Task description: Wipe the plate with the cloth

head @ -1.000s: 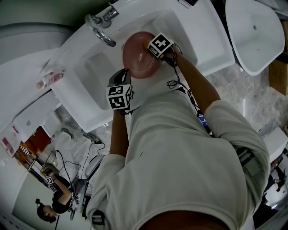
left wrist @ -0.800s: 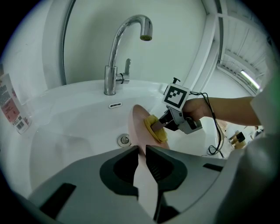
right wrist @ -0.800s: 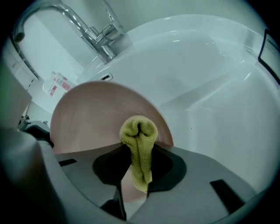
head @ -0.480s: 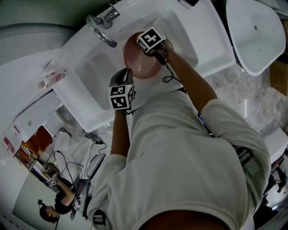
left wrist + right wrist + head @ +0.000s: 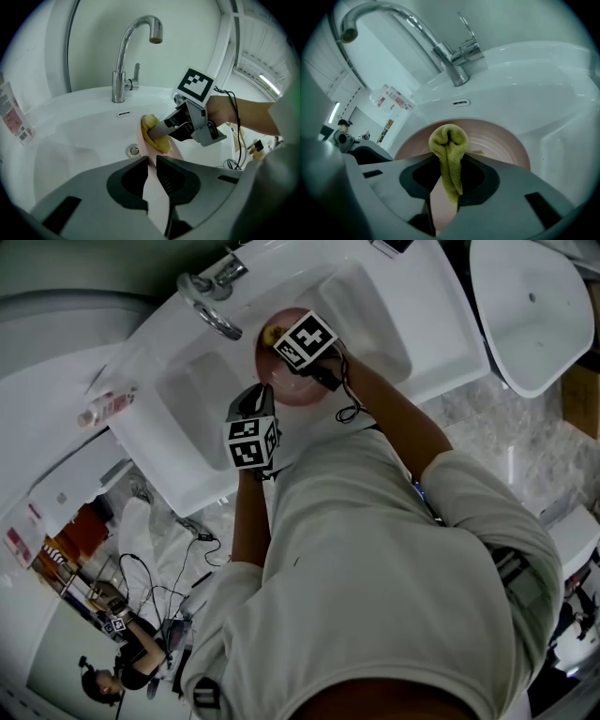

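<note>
A pink plate point(image 5: 298, 381) is held over the white sink basin point(image 5: 187, 399), seen edge-on in the left gripper view as a thin pink plate point(image 5: 154, 197). My left gripper point(image 5: 152, 165) is shut on the plate's near rim. My right gripper point(image 5: 449, 164) is shut on a yellow-green cloth point(image 5: 449, 145), pressing it against the plate's face point(image 5: 497, 145). In the head view the right gripper point(image 5: 281, 338) sits over the plate's far side with the cloth point(image 5: 269, 335) peeking out. The left gripper point(image 5: 258, 399) is at the plate's near edge.
A chrome faucet point(image 5: 208, 298) curves over the basin behind the plate, with the drain point(image 5: 134, 151) below. A small bottle point(image 5: 105, 407) lies on the sink's left ledge. A second white basin point(image 5: 534, 306) is at the far right. A cable point(image 5: 352, 404) hangs from the right gripper.
My right gripper with the cloth has slid across the plate from its right side toward its far left, nearer the faucet. The left gripper and plate have stayed in place.
</note>
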Available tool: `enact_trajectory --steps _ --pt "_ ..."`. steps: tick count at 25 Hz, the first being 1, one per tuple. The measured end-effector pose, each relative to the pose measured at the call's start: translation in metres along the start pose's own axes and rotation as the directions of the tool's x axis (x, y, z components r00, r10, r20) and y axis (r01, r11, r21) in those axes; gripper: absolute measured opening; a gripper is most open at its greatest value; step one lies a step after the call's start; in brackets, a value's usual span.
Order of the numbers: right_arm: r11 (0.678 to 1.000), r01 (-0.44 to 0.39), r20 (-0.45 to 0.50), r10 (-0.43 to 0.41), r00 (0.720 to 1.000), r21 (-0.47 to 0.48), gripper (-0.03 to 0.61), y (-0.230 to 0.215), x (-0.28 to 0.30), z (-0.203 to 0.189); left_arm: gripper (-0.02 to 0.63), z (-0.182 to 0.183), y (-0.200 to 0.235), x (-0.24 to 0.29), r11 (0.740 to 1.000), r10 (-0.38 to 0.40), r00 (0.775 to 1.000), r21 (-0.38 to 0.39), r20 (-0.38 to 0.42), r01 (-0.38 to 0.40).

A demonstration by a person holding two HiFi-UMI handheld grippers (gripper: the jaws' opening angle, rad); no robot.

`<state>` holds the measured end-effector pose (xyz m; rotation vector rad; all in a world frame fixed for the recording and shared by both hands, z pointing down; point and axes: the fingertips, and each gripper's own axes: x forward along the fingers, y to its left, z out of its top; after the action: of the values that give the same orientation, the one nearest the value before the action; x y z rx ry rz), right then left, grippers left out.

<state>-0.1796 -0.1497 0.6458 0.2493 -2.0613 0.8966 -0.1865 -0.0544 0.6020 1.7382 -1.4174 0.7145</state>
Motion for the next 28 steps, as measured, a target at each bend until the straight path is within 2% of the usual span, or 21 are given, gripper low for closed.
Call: enact_trajectory --steps 6,10,16,19,24,28 --pt "0.984 -0.141 -0.062 0.135 0.989 -0.104 0.095 0.04 0.007 -0.028 0.067 -0.004 0.003 0.001 1.0 0.001 1.0 -0.018 -0.012 -0.001" --pt "0.968 -0.205 -0.116 0.189 0.975 -0.144 0.095 0.054 0.009 -0.05 0.067 -0.006 0.004 0.001 1.0 0.002 1.0 -0.028 -0.016 -0.002" --pt "0.937 -0.297 -0.262 0.245 0.933 -0.182 0.095 0.062 0.013 -0.094 0.067 -0.01 0.005 -0.001 0.999 0.007 1.0 -0.037 -0.025 -0.008" --pt "0.938 -0.293 -0.31 0.228 0.923 -0.183 0.095 0.052 0.016 -0.107 0.066 -0.011 0.006 -0.002 0.999 0.011 1.0 -0.034 -0.026 -0.012" --pt "0.954 -0.226 -0.356 0.146 0.923 -0.196 0.095 0.024 0.017 -0.121 0.064 -0.011 0.006 -0.002 1.0 0.011 1.0 -0.023 -0.028 -0.012" --pt "0.971 -0.187 -0.357 0.124 0.926 -0.15 0.097 0.002 0.017 -0.128 0.064 -0.01 0.005 -0.002 1.0 0.011 0.999 -0.017 -0.031 -0.011"
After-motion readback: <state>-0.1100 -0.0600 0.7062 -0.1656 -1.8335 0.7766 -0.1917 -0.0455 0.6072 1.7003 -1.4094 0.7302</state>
